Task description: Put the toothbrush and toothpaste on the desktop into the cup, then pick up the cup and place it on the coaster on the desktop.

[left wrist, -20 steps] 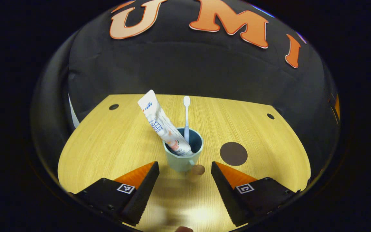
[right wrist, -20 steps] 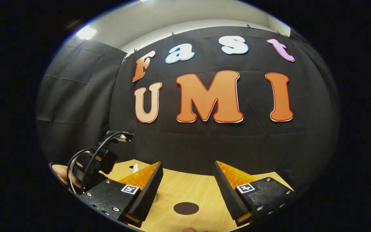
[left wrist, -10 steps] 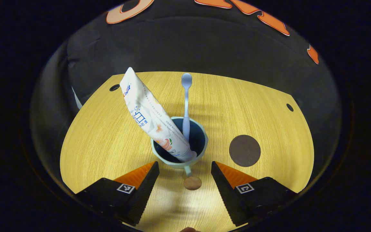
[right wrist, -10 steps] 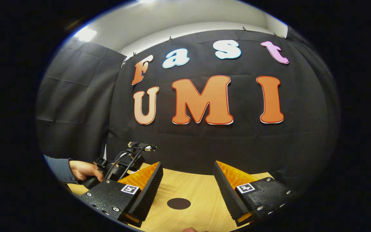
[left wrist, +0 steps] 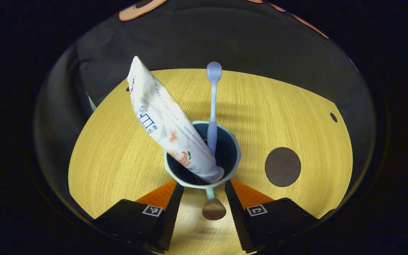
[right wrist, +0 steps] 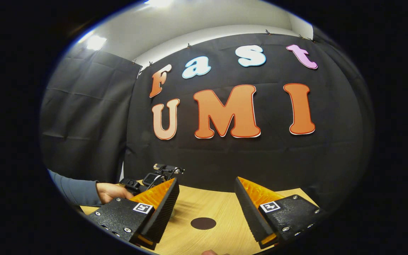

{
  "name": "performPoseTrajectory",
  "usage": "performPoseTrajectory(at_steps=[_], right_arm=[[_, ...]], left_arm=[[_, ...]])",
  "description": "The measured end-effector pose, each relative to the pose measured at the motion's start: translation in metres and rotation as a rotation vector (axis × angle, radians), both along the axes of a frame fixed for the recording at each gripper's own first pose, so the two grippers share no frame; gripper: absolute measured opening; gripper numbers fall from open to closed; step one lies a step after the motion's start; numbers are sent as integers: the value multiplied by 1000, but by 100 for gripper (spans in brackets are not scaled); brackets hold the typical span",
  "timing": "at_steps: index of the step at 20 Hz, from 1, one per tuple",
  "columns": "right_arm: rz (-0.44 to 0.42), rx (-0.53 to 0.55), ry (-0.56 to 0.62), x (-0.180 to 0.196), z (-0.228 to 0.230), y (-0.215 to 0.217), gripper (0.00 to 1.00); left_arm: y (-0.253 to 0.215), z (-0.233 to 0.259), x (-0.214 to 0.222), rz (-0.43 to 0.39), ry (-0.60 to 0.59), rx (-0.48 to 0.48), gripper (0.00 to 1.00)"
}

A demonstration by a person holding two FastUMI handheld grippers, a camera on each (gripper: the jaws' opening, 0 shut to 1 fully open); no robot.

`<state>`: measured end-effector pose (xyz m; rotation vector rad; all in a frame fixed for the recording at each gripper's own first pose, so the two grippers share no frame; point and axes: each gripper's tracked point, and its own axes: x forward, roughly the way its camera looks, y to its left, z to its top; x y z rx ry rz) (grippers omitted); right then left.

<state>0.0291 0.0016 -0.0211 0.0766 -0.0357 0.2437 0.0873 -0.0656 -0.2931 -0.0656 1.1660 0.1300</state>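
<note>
My left gripper (left wrist: 201, 212) straddles the cup's handle (left wrist: 213, 207), fingers narrowed but not visibly pressing on it. The cup (left wrist: 203, 156) stands on the desktop (left wrist: 112, 152), well left of the coaster (left wrist: 283, 166). The toothpaste (left wrist: 165, 120) leans up-left, cap down; the toothbrush (left wrist: 212, 106) stands nearly upright. My right gripper (right wrist: 207, 209) hangs wide open, empty.

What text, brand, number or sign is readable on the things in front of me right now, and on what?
Toothpaste tube: blue and red print, too blurred to read.
Left gripper: square black-and-white code marker on each finger, no words.
Right gripper: the same markers, no words.
Cup, toothbrush, coaster: no text.
</note>
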Motion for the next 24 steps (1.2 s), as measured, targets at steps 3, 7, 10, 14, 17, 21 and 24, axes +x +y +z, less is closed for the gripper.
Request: performPoseTrajectory(at_steps=[3, 7, 10, 14, 17, 21, 24], right_arm=[[5, 3, 8, -4, -4, 0, 94], [5, 3, 5, -4, -4, 1, 94], [24, 25, 8, -6, -3, 6, 94], [5, 17, 3, -6, -4, 1, 95], [2, 20, 11, -7, -7, 1, 96], [-24, 16, 18, -9, -14, -6, 96], [-46, 22, 38, -14, -23, -15, 96]], left_arm=[[-4, -3, -12, 28, 30, -9, 39], [-3, -3, -12, 14, 19, -54, 26], [-1, -2, -12, 37, 3, -59, 25], [-4, -1, -12, 20, -16, -84, 25], [-4, -2, -11, 0, -29, -90, 23], [-5, 9, -4, -50, -82, -84, 23], [-5, 7, -3, -92, -109, -81, 23]])
